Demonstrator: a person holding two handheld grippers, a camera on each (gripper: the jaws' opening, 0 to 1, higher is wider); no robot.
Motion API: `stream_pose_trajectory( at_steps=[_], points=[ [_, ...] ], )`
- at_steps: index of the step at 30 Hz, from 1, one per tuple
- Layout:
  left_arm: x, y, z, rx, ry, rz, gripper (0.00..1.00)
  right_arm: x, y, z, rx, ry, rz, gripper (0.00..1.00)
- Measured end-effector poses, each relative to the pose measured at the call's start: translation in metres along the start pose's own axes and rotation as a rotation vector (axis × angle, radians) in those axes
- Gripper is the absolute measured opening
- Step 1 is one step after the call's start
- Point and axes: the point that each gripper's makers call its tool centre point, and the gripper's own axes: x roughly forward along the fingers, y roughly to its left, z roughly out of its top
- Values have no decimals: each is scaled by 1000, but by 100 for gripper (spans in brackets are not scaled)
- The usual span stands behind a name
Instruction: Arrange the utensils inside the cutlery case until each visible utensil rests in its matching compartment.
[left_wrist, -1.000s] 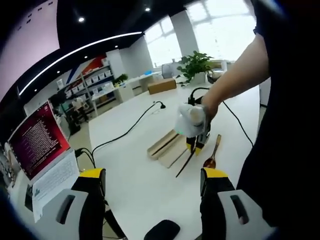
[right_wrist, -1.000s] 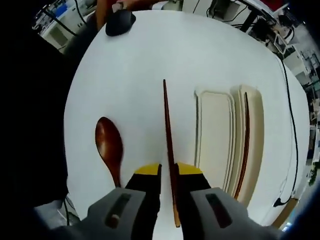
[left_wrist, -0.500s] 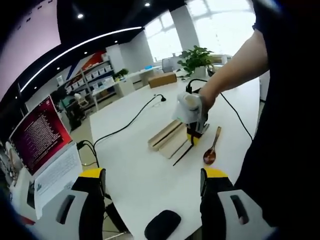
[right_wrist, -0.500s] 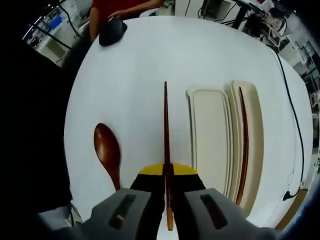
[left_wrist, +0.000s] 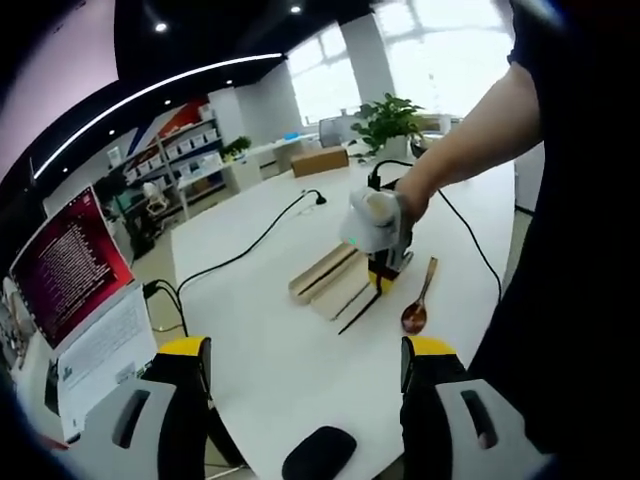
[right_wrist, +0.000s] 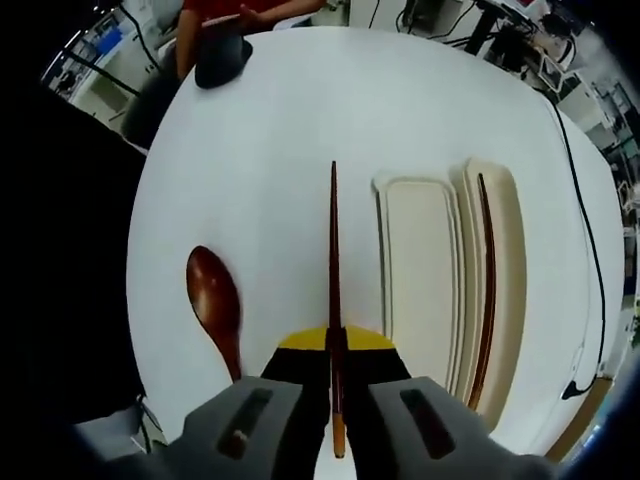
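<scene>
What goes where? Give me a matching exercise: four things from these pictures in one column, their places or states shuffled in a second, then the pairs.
Things:
1. held chopstick
2. second chopstick
3. wooden spoon
4. computer mouse

Places or states:
A. lying in the cutlery case's narrow compartment
B. on the bare table beside the case
C. clamped in the right gripper
D. near the table edge, between the left gripper's jaws in the left gripper view

Pairs: 1-C, 2-A, 3-B, 4-D
</scene>
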Motion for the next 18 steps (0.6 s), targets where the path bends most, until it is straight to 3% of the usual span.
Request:
stream_pose_trajectory(
  at_steps=[8, 18],
  points=[
    [-5, 1, -5, -14, 5, 12, 80, -6, 3, -1, -24, -5, 7, 0],
    [-13, 0, -9, -18, 18, 35, 80, -23, -6, 13, -58, -45, -15, 0]
  ],
)
